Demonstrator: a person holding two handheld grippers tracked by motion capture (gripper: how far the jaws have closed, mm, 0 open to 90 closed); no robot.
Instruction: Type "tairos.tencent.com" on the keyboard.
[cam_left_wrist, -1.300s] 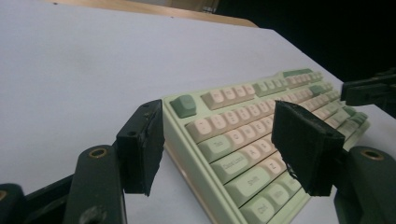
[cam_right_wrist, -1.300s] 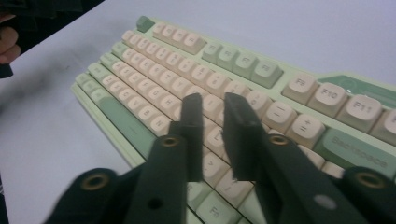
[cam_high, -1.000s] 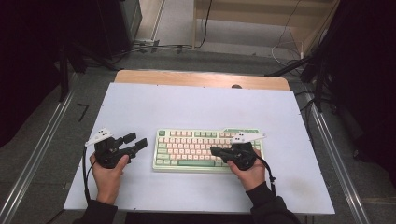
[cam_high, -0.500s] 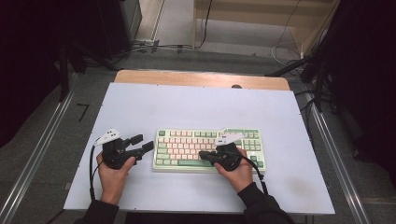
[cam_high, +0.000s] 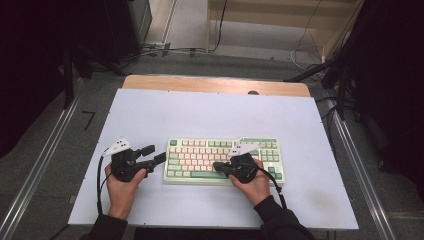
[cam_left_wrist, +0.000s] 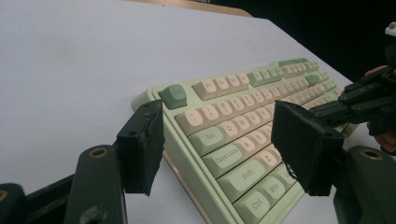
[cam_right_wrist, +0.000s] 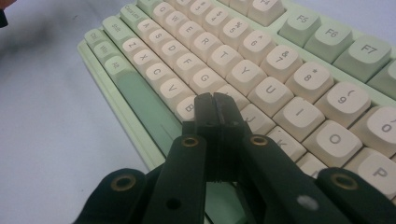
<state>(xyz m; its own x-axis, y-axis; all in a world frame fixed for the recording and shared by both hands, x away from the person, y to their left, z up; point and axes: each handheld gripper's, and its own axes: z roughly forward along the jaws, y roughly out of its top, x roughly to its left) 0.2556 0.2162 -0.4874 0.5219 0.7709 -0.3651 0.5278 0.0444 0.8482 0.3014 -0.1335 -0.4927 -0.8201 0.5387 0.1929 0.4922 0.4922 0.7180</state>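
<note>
Pressing keys: right claw (cam_right_wrist: 215, 105) closed, tips over the bottom letter row of the keyboard (cam_high: 200, 152).

Keyboard lies flat at mid-counter (cam_high: 210, 112), near the front edge. Left claw (cam_high: 156, 154) open and empty, just beside the keyboard's left end. Judged mid-task: whether a key is down, cannot tell. No containers in view.

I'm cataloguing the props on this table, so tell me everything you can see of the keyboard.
The keyboard is a compact mechanical board with a pale green plastic-looking case, cream letter keys and green modifier, function and space keys. It lies flat on the white table, near the front edge, long side toward the person. The shut right gripper points its closed tips down over the bottom letter row, near the space bar; whether they press a key I cannot tell. The open left gripper hovers beside its left end, apart.
</note>
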